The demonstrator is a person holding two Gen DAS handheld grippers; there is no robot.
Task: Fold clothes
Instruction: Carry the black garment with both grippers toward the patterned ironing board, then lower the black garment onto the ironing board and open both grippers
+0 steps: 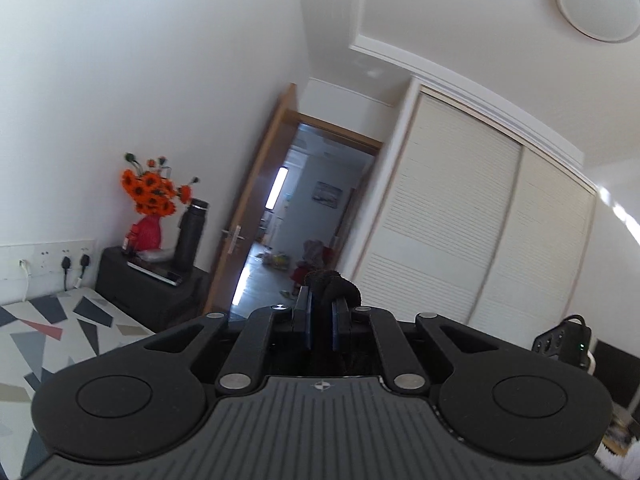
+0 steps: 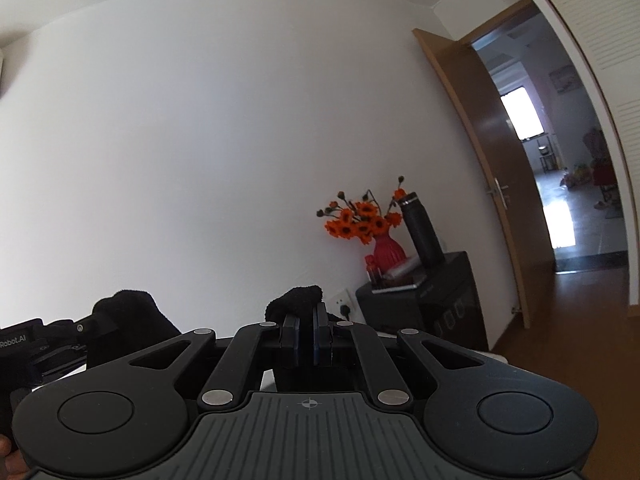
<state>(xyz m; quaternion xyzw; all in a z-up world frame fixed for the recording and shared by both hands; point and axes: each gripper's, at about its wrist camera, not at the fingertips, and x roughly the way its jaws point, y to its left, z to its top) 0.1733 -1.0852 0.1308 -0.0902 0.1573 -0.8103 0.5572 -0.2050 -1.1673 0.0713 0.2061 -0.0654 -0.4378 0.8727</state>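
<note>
A black knitted garment (image 1: 334,286) bunches up above the tips of my left gripper (image 1: 321,308), which is shut on a fold of it and held level in the air. In the right wrist view my right gripper (image 2: 306,320) is shut on another bunch of the same black garment (image 2: 296,300), and the cloth hangs down out of sight below it. The left gripper (image 2: 60,334) shows at the left edge of that view with more black cloth (image 2: 124,312) at its tip. How the rest of the garment hangs is hidden.
A bed with a geometric grey, red and white cover (image 1: 48,332) lies low on the left. Beside it stands a dark cabinet (image 1: 148,292) bearing a red vase of orange flowers (image 2: 368,232) and a black bottle (image 2: 422,232). An open wooden door (image 2: 476,160), a louvred wardrobe (image 1: 480,232).
</note>
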